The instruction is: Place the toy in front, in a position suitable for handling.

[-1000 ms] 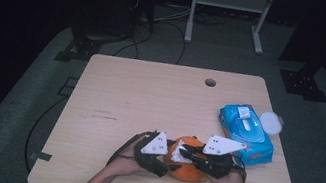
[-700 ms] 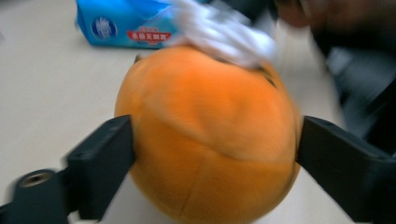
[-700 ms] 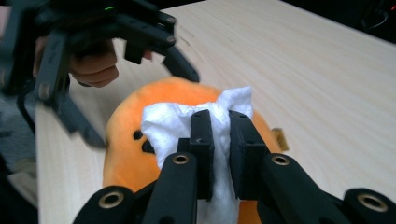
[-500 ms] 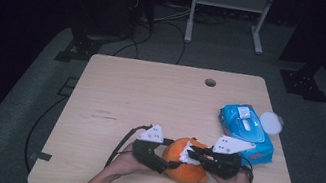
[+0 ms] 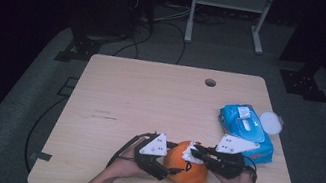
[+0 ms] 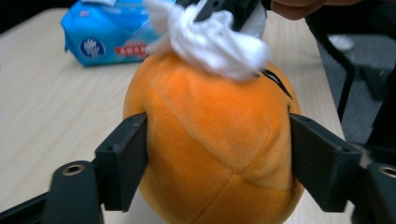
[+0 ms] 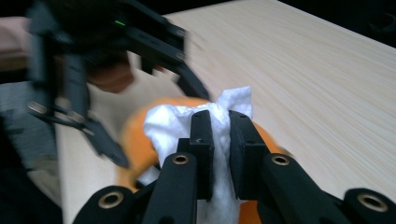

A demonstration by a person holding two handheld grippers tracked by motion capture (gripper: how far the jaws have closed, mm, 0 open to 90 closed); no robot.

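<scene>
The high view looks forward and down from above the near edge, taking in the whole worktop (image 5: 149, 99) from some way off. The left gripper view sits very close to the orange plush ball (image 6: 215, 154) and faces right, toward the blue wipes pack (image 6: 107, 35). The right gripper view, equally close, faces left over the white tissue (image 7: 187, 123). All three share ball and tissue.

1 plush orange (image 5: 186, 169), 1 wipe (image 5: 189, 153), 1 wipes pack (image 5: 245, 131), 1 lid (image 5: 270, 123).
</scene>
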